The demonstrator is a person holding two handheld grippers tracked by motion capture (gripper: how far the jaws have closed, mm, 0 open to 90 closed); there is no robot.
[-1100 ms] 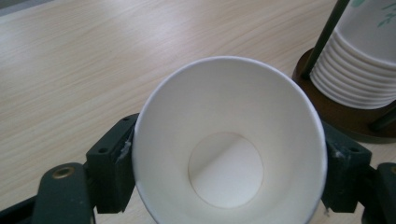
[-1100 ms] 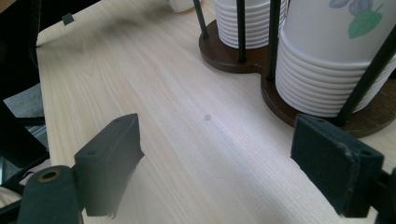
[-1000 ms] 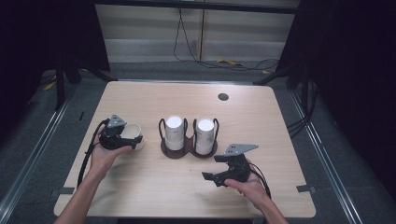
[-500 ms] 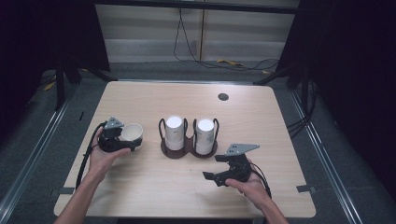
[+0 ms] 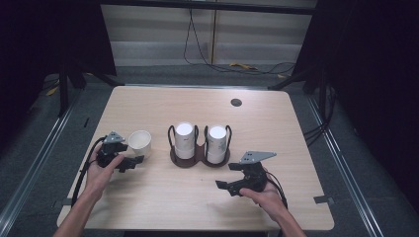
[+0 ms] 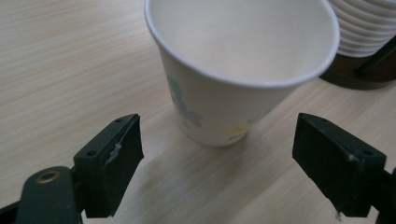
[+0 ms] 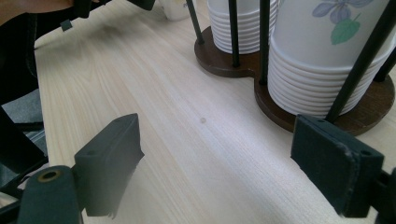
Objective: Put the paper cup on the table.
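On the bench (image 5: 163, 207), nearer than the brown cup holder (image 5: 199, 157) and to its right, the right gripper (image 5: 233, 178) rests with fingers (image 7: 109, 163) wide apart and empty. Left of the holder, the left gripper (image 5: 134, 152) has its fingers (image 6: 112, 156) spread, a single upright paper cup (image 6: 233, 65) just beyond them, untouched. Two stacks of cups (image 5: 185, 139) fill the holder.
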